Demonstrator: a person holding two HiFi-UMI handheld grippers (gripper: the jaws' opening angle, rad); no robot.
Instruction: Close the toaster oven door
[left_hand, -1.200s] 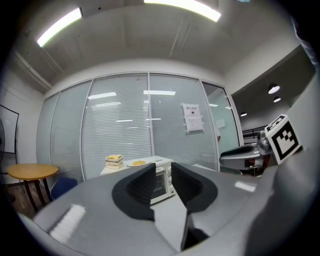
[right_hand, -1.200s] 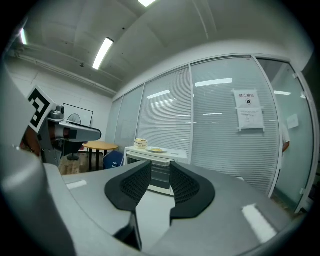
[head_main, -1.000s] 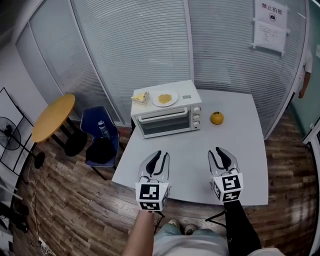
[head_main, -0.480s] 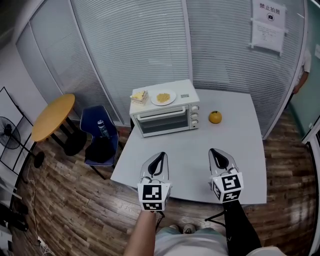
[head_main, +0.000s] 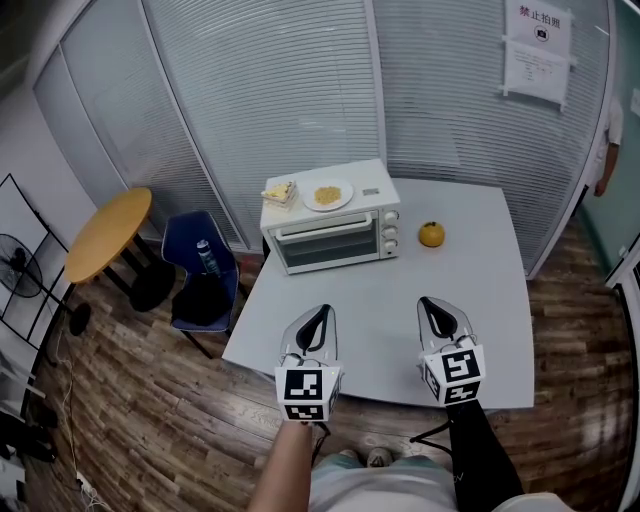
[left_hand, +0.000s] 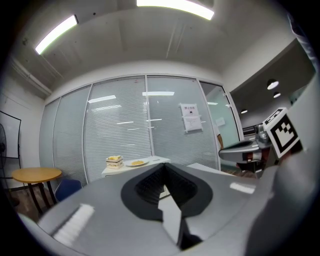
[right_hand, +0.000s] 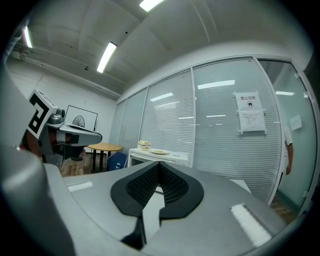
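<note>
The white toaster oven (head_main: 330, 235) stands at the far left of the white table (head_main: 470, 290), its glass door upright against the front. Both grippers hover over the table's near edge, well short of the oven. My left gripper (head_main: 321, 312) is shut with nothing between its jaws, and so is my right gripper (head_main: 436, 305). In the left gripper view the oven (left_hand: 114, 171) shows far ahead past the closed jaw tips (left_hand: 164, 167). In the right gripper view the oven (right_hand: 150, 156) lies beyond the closed tips (right_hand: 159, 165).
A plate of food (head_main: 329, 195) and a small stacked snack (head_main: 279, 191) sit on the oven's top. An orange (head_main: 431, 234) lies to its right. Left of the table are a blue chair (head_main: 200, 270) and a round yellow table (head_main: 105, 235). Glass walls with blinds stand behind.
Both grippers' jaws have gone from open to shut, with nothing caught in them. The grippers have stayed in about the same place over the table's near edge.
</note>
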